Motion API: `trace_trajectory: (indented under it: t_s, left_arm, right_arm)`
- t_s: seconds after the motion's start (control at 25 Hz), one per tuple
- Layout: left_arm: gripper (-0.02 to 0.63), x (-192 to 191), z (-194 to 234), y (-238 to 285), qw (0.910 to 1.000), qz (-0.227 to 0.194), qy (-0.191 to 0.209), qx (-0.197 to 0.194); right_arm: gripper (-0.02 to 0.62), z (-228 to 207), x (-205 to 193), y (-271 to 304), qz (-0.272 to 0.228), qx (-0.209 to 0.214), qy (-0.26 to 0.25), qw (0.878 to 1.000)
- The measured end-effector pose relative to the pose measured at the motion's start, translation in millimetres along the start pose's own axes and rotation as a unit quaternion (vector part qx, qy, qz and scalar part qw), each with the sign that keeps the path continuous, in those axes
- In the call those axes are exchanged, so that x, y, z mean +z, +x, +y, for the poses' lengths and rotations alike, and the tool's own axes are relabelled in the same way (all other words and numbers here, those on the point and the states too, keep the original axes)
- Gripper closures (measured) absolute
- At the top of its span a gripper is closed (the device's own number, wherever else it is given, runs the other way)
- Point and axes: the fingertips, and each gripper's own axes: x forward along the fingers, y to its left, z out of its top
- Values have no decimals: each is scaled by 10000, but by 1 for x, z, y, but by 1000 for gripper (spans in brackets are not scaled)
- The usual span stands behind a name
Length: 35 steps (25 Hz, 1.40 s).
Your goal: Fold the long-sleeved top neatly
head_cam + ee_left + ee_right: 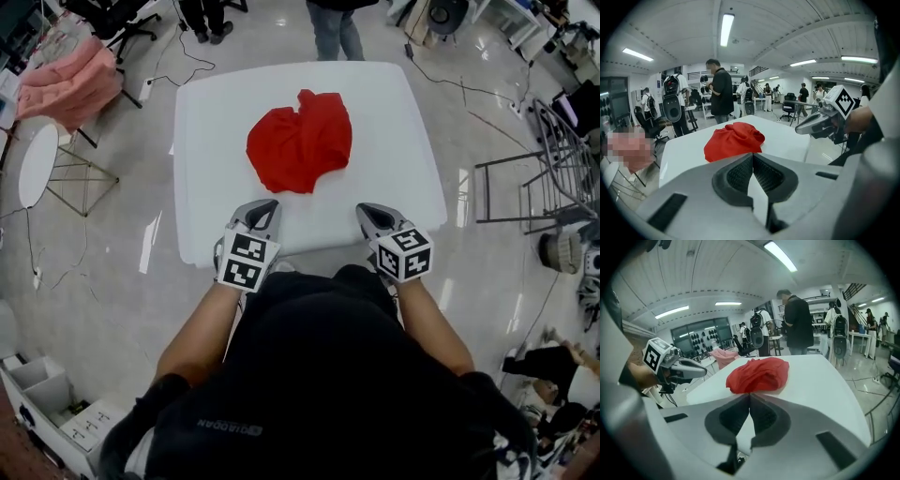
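Pink cloth point(67, 82) is seen heaped at the far left of the head view, away from the work and, as it seems, not part of it. To its right, the left gripper point(265, 208) is held over the near edge of the white table point(403, 178). Its jaws are pressed together and nothing is caught between them — in the left gripper view only the table top is seen past the closed pads.

In the middle of the table, further from the person, the red long-sleeved top point(300, 141) is lying in a crumpled heap. No sleeve, collar or hem can be told apart in it, and no flat fold is seen.

The right gripper point(367, 212) is held at the same near edge, well apart from the left one and level with it. Its jaws are also fully closed and empty. Both grippers are pointed toward the top, but it is touched by neither of them. At the far right a metal rack point(562, 159) is standing on the floor.

The task is judged to be at its very start — nothing is done yet. The top must first be spread out flat, then the sleeves must be found and laid in, and only after that can the body be folded. For the first grasp the jaws will have to be opened.
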Motion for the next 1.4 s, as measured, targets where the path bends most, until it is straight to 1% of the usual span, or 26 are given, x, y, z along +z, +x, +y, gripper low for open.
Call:
trace_trajectory:
  t_s: [0.08,0.16,0.32,0.52,0.6,0.76,0.84,0.92,1.0,1.04,1.16,1.28,1.36,1.4]
  left_arm:
    - [601,-9,2,11,9998,145,95,26]
    - [601,-13,2,22,9995,301,125,14]
    - [600,-14,-4,44,9982,599,21,8]
    - [594,-20,-3,67,9944,973,-190,373]
    - [524,-33,1,77,9907,1196,-320,561]
    - [491,-57,6,88,9820,1548,-592,911]
    - [489,-59,4,91,9810,1567,-685,914]
    - [489,-56,1,93,9808,1526,-796,917]
    - [489,-53,1,93,9795,1495,-901,1002]
    - [489,-52,1,92,9789,1478,-944,1050]
    - [489,-50,3,83,9780,1447,-959,1159]
    - [489,-53,10,71,9767,1443,-932,1284]
    - [489,-58,14,62,9752,1435,-966,1379]
    - [489,-59,16,58,9745,1438,-965,1428]
  right_arm:
    - [591,-4,-1,4,59,17,28,10000]
    - [591,-9,-1,8,143,47,-50,9999]
    - [591,-25,4,14,366,259,-169,9988]
    - [591,-49,17,22,530,649,-419,9956]
    - [591,-60,19,28,576,767,-484,9942]
    - [591,-69,22,38,604,1028,-644,9908]
    - [591,-60,20,44,621,1335,-642,9870]
    - [589,-42,16,53,698,1820,-485,9796]
    - [552,-23,13,67,856,2227,-317,9706]
    - [533,-15,12,74,923,2357,-284,9670]
    - [521,3,13,94,1007,2594,-192,9603]
    - [477,20,8,115,1197,2798,67,9525]
    - [450,28,0,127,1377,2858,248,9480]
    - [448,31,-3,131,1448,2860,356,9465]
